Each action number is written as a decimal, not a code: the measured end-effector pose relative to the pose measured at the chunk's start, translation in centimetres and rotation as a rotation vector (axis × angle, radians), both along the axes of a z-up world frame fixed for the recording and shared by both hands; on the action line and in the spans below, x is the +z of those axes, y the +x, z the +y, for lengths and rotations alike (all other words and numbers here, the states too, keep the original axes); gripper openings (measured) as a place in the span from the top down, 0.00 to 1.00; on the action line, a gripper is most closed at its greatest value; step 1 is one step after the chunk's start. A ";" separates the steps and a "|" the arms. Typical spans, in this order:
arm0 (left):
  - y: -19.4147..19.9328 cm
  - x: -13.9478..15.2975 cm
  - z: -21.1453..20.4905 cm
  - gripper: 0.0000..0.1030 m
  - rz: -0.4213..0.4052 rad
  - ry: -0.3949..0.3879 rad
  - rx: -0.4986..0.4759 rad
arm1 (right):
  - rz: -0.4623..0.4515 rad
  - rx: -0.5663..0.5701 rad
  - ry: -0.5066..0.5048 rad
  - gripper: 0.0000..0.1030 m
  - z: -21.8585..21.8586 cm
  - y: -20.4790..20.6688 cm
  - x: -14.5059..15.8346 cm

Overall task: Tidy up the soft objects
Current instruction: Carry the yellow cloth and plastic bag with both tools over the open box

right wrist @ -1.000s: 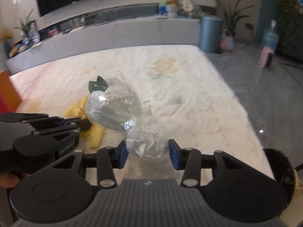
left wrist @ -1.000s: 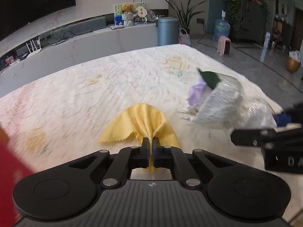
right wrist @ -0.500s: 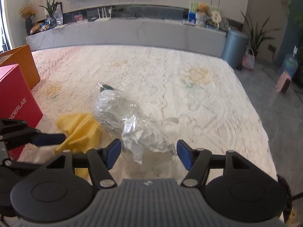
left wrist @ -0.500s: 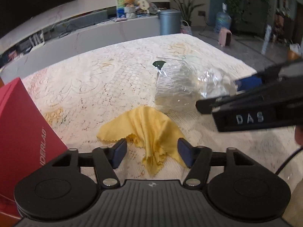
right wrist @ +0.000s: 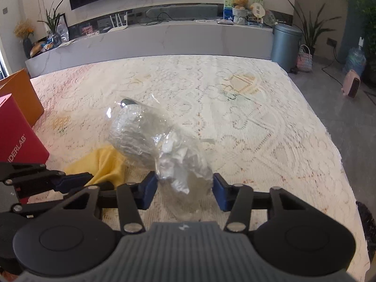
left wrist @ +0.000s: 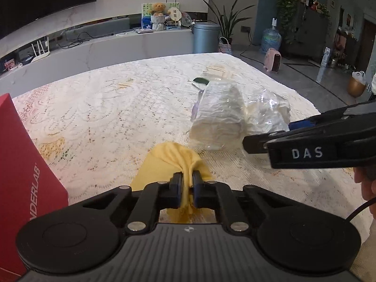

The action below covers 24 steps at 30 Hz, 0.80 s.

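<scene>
Left wrist view: beside the red cardboard box (left wrist: 25, 188), the left gripper (left wrist: 187, 183) is clamped on the soft yellow cloth (left wrist: 174, 159), bunched for lifting. Right of the box, the crinkly clear plastic-wrapped bundle (right wrist: 150, 138) lies on the lace tablecloth (right wrist: 258, 127); the right gripper (right wrist: 184, 189) brackets its tail, fingers apart.

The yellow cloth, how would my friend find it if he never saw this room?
Look at the big table with the white lace tablecloth. Near its front edge, between the red box and the crinkly plastic-wrapped bundle, lies the yellow cloth, pinched by the left gripper. It is the only yellow, soft, floppy thing there.
</scene>
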State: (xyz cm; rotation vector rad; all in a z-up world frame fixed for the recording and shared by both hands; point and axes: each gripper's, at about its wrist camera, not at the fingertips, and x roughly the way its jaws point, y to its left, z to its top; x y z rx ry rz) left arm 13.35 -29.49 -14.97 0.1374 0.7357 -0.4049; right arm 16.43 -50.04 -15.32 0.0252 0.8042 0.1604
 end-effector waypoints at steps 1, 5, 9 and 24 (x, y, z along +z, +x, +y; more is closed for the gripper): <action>0.0 0.0 0.0 0.92 -0.002 0.006 -0.002 | -0.001 -0.009 0.004 0.55 -0.1 0.0 0.1; -0.3 0.6 0.1 0.92 -0.008 0.005 -0.012 | -0.006 -0.102 0.010 0.57 -0.8 0.0 0.6; -0.2 1.5 0.6 0.92 -0.013 -0.023 -0.008 | -0.030 -0.158 0.061 0.58 -1.8 -0.7 1.2; 1.7 11.5 3.7 0.92 -0.123 -0.197 -0.001 | -0.031 -0.284 0.039 0.59 -1.1 -0.2 2.6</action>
